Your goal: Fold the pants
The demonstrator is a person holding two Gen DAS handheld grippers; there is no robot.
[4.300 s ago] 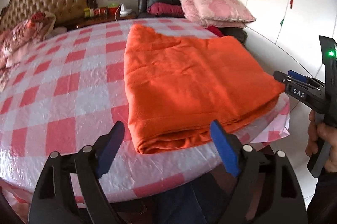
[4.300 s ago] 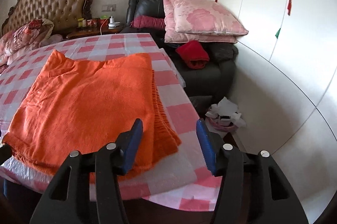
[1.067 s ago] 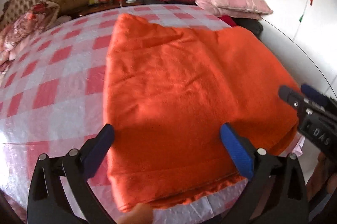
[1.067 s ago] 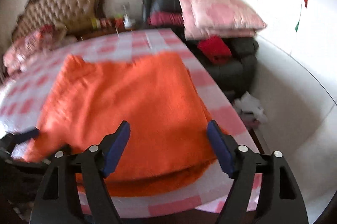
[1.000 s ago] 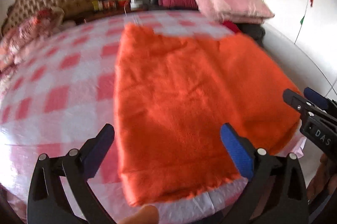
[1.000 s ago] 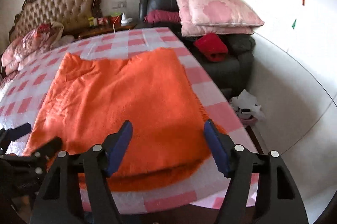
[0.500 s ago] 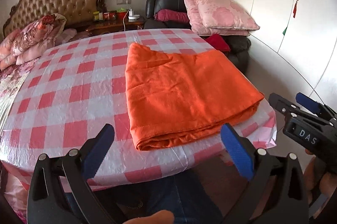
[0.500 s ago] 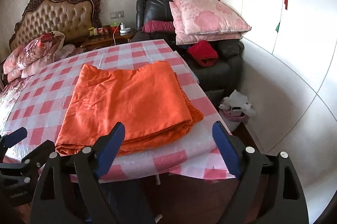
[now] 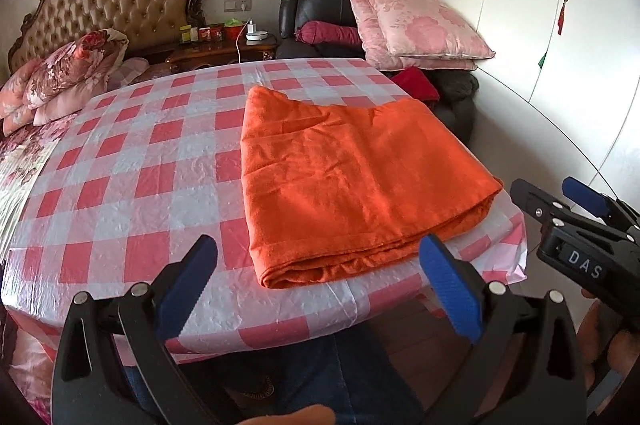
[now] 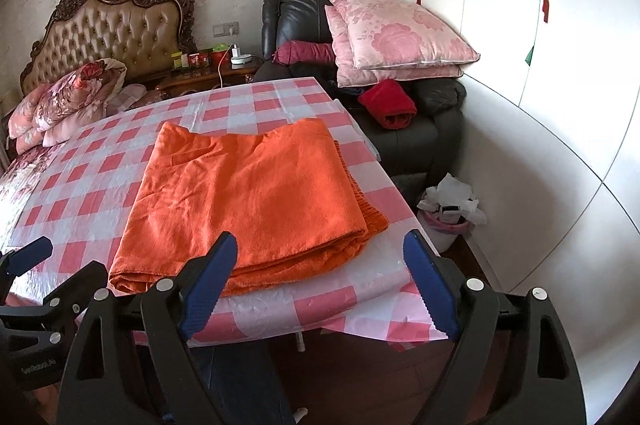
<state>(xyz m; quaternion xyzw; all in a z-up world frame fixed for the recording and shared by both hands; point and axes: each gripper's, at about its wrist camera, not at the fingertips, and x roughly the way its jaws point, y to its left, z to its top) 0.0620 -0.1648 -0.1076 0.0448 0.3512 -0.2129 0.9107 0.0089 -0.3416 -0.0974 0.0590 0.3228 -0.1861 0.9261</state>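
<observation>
The orange pants (image 9: 352, 185) lie folded into a flat rectangle on the red-and-white checked table (image 9: 140, 177), near its front right edge. They also show in the right wrist view (image 10: 256, 197). My left gripper (image 9: 320, 281) is open and empty, held back off the table's front edge, short of the pants. My right gripper (image 10: 320, 277) is open and empty, also back from the table edge. The right gripper shows at the right of the left wrist view (image 9: 568, 209). The left gripper shows at the lower left of the right wrist view (image 10: 36, 273).
A bed with a tufted headboard (image 9: 112, 5) and flowered bedding (image 9: 60, 73) lies left of the table. A black armchair with pink pillows (image 10: 396, 33) stands behind. A small bin (image 10: 450, 213) sits on the floor by the white wardrobe (image 10: 560, 65).
Both grippers have pulled back and away from the folded pants, from just over the cloth to off the table's front edge. The pants lie still.
</observation>
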